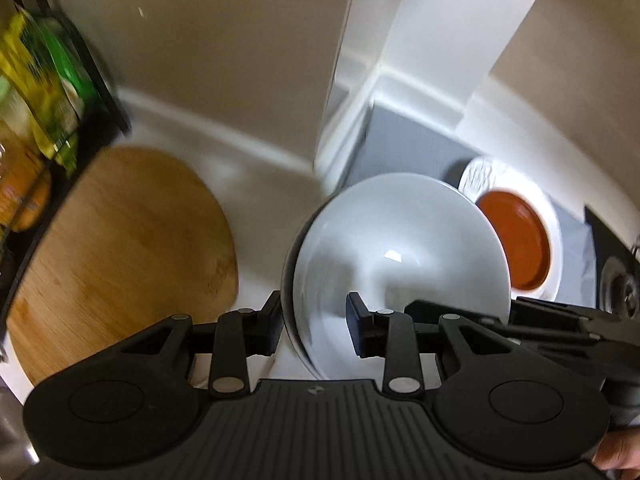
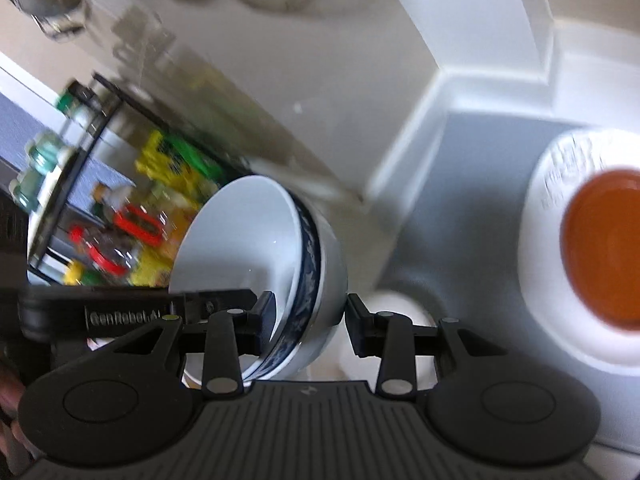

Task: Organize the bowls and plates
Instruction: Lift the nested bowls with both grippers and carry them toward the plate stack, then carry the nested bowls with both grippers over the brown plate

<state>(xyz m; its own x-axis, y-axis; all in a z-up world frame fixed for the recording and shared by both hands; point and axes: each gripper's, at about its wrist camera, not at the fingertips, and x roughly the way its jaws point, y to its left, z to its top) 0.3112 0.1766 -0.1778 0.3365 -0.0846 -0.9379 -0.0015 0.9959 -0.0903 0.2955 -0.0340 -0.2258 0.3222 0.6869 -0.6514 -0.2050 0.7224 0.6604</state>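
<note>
In the left wrist view my left gripper [image 1: 314, 322] straddles the near rim of a white bowl [image 1: 404, 248], one finger outside and one inside; the bowl is tilted and lifted. In the right wrist view my right gripper [image 2: 306, 320] straddles the rim of stacked bowls [image 2: 256, 256], white inside with a blue patterned band, one finger on each side. An orange plate [image 1: 516, 240] lies on a white plate [image 1: 480, 172] at the right; both show in the right wrist view, orange [image 2: 604, 248] on white [image 2: 544, 280].
A round wooden board [image 1: 124, 252] lies on the white counter at the left. A black wire rack [image 1: 100, 92] with packets and jars stands at the far left. A grey mat [image 1: 400, 148] lies under the plates by a white corner wall.
</note>
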